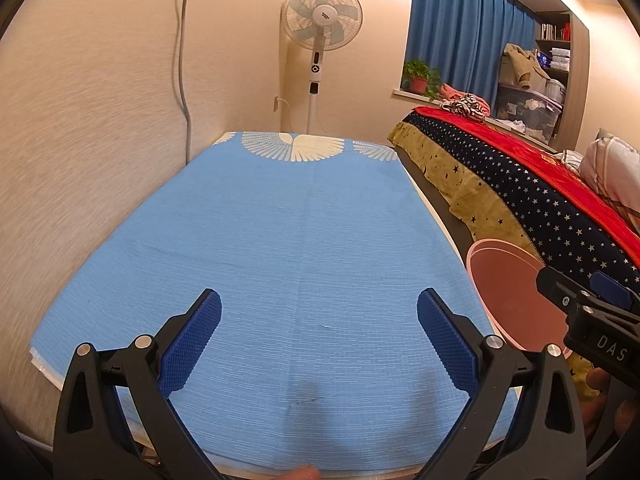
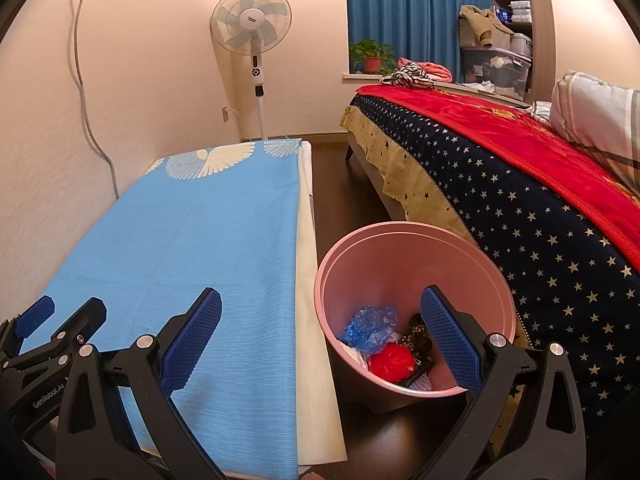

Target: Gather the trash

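Left gripper [image 1: 319, 334], jaws spread and empty, above blue cloth [image 1: 280, 240]; right gripper [image 2: 320, 334], likewise spread and empty, over pink bin [image 2: 408, 240] containing trash [image 2: 370, 326], beside bed [image 2: 520, 184].

Between the spread jaws a pale blue cloth [image 1: 304, 248] bears white feather fans at its far end, while right of them a pink bin [image 2: 408, 248] holds blue, red and dark crumpled scraps beside a star-spangled navy bedspread [image 2: 520, 216].
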Available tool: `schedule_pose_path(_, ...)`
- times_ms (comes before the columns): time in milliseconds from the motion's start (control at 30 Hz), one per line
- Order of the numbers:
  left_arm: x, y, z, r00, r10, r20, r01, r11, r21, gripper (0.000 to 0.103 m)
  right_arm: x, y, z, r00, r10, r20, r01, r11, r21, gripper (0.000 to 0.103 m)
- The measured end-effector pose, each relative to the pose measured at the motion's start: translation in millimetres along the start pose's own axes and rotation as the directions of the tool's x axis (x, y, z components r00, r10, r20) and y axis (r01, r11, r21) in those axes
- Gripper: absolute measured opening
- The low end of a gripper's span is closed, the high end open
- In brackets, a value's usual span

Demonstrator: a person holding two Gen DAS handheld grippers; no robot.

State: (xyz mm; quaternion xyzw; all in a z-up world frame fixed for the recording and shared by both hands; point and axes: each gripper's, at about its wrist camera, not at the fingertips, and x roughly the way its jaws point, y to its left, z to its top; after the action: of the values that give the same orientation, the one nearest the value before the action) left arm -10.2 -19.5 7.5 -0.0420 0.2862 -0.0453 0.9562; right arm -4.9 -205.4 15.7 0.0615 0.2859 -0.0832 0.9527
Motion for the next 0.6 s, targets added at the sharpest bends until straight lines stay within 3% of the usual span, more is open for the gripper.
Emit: schedule_pose_path(600,0.2,1.3,1.1,1.000,0.003,0.003,-0.003,1.000,0.003,0.095,1.5,0.5,-0.1,1.000,0.002,-0.005,-0.002,1.000,-0.002,0.098)
